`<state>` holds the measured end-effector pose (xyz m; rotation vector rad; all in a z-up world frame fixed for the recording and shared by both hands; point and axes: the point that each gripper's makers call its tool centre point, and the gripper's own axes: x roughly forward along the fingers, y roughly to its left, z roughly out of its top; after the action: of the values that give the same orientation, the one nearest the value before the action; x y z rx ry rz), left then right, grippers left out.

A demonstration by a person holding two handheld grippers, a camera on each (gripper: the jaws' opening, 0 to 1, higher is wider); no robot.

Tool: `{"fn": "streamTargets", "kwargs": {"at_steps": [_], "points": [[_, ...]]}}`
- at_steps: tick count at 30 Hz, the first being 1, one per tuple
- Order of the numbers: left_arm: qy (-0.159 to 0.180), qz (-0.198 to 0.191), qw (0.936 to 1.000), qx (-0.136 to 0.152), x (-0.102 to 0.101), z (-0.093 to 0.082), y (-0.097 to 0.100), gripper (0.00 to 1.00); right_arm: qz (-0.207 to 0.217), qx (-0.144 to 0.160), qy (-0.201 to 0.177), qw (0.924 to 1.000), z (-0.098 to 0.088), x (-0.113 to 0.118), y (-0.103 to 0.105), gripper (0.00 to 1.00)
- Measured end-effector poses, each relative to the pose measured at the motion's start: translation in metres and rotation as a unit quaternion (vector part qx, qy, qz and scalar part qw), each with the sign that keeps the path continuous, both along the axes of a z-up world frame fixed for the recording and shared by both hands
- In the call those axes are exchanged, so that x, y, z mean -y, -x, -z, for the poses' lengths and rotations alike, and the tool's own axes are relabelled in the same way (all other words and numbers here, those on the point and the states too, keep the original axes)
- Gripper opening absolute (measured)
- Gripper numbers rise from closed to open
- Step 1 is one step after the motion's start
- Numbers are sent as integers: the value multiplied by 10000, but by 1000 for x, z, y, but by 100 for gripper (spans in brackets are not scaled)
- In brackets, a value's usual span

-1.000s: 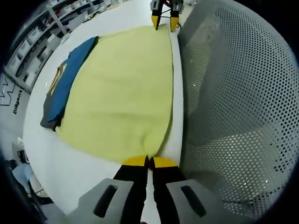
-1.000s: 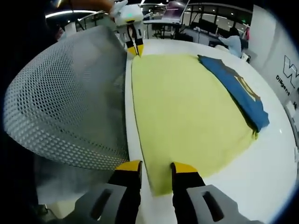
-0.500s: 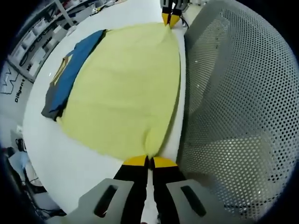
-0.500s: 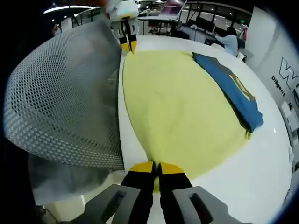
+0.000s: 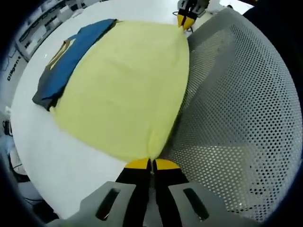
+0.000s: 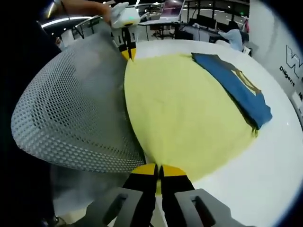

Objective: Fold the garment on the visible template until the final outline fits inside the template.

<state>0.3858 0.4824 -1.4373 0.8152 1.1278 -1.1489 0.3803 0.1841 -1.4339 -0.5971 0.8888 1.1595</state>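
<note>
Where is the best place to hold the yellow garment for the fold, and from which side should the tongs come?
Probably the two corners of the near edge, beside the perforated grey chair back, coming in from that side. The yellow garment lies flat and wide, and each tongs, left and right, is shut on one such corner.

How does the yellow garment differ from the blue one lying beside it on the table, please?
The yellow garment is spread wide; the blue garment is a narrow folded bundle. Both claws, left claw and right claw, pinch the yellow one's edge; the blue lies untouched. Both rest on the white table.
</note>
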Motion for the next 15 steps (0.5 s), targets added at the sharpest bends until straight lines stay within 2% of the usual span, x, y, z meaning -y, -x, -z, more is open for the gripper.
{"fn": "streamTargets", "kwargs": {"at_steps": [3, 10, 15], "points": [[62, 16, 10000, -38, 1, -8, 2, 0, 40, -58, -102, 9999, -9, -1, 1, 0], [241, -75, 9996, -121, -4, -28, -1, 0, -152, -63, -212, 9996, -30, -2, 2, 0], [308, 2, 9994, -186, -6, -42, 3, 0, -255, -58, -300, 9992, -50, -7, 5, 0]]}}
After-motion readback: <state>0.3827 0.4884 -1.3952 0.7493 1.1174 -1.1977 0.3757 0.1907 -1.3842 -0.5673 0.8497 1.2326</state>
